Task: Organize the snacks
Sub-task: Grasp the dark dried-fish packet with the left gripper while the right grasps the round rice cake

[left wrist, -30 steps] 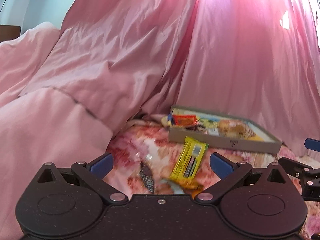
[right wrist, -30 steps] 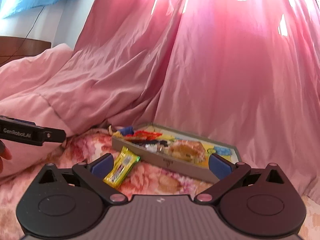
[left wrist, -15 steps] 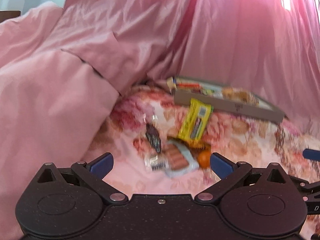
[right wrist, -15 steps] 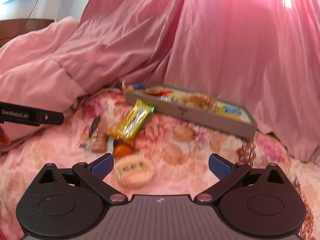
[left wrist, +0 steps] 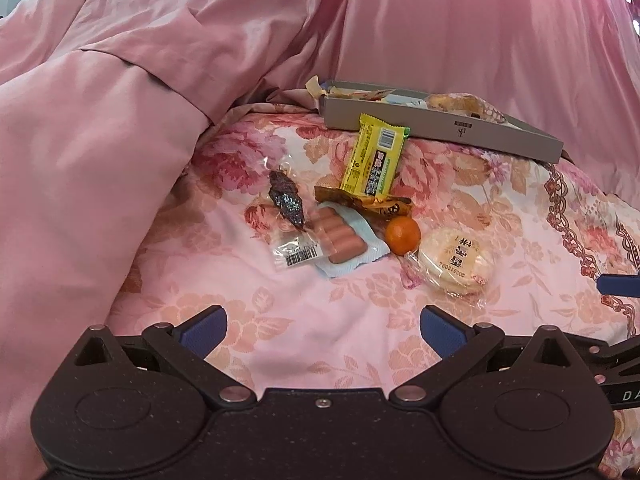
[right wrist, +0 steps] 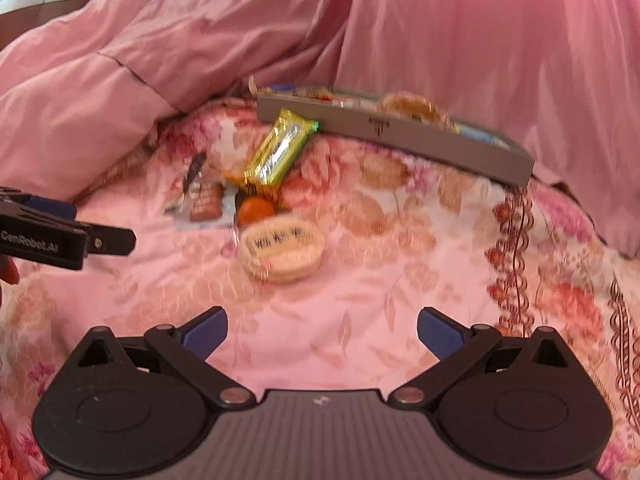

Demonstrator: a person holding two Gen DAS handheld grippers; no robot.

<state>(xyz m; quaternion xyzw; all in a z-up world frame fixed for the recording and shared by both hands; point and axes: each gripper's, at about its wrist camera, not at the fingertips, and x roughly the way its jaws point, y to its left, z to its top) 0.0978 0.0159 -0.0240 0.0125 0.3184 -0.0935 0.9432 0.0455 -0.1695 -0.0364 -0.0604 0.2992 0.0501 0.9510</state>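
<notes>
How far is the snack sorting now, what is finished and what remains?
Some snacks already lie in the grey tray. Nothing is in hand: the left gripper and right gripper are open. Left: yellow bar, orange, sausages, round cracker.

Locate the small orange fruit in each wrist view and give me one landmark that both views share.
Left wrist view: the orange fruit lies right of centre on the floral bedspread, between the sausage pack and the round rice cracker.
Right wrist view: it sits left of centre, blurred, just behind the cracker.
Shared landmark: the yellow snack bar leaning against the grey tray.
</notes>
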